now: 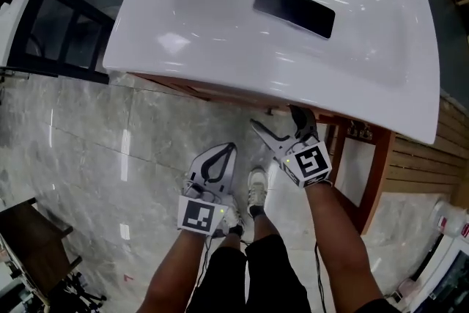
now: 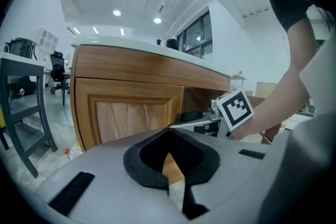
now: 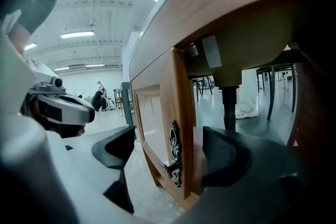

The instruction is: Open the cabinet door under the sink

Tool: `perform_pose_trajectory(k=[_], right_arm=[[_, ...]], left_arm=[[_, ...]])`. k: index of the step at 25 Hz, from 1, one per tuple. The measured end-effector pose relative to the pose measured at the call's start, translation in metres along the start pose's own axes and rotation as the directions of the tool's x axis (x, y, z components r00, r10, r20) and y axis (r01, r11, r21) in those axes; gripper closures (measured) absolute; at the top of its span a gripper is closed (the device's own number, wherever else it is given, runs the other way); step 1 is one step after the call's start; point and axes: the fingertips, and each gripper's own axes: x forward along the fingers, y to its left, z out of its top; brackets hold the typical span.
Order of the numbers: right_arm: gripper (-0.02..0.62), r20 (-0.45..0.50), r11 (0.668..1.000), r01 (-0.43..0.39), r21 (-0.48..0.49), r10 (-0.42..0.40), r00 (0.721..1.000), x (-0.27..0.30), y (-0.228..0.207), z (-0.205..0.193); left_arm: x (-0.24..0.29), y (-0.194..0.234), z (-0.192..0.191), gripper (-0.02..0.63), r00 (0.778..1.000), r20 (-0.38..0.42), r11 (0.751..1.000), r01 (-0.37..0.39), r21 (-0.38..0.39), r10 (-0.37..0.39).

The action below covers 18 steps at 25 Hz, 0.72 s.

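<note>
Right gripper view: my right gripper (image 3: 168, 152) has its jaws wide apart astride the free edge of the cabinet door (image 3: 157, 123), which hangs ajar under the sink (image 1: 220, 26); nothing gripped. My left gripper (image 2: 169, 131) has its jaws closed and empty. I judge the door a stiff, light-swinging panel, best held at this edge by the handle (image 3: 173, 165).

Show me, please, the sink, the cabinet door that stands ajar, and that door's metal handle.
sink (image 1: 220, 18): head view, on the bare white bowl left of the dark drain plate.
cabinet door (image 3: 153, 126): right gripper view, on its inset front panel.
metal handle (image 3: 174, 157): right gripper view, on the ornate backplate.
</note>
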Motion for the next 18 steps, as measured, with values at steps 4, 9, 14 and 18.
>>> perform_pose_trajectory(k=[4,9,14,18], right_arm=[[0.209,-0.003,0.999,-0.036,-0.008,0.036,0.999,0.013,-0.002,0.0],[0.211,-0.01,0.993,-0.109,-0.038,0.109,0.994,0.023,0.003,-0.001],[0.212,-0.037,0.992,-0.116,-0.053,0.115,0.993,0.021,0.008,-0.005],[0.212,-0.053,0.992,-0.102,-0.079,0.098,0.994,0.019,0.011,-0.003]], left_arm=[[0.006,0.007,-0.006,0.586,1.0,-0.012,1.0,-0.028,-0.011,0.028],[0.013,0.011,-0.004,0.586,0.998,-0.016,0.998,-0.064,-0.024,0.064],[0.006,0.01,0.003,0.586,0.997,-0.007,0.996,-0.079,-0.031,0.079],[-0.006,0.014,0.0,0.586,0.996,-0.02,0.996,-0.088,-0.026,0.088]])
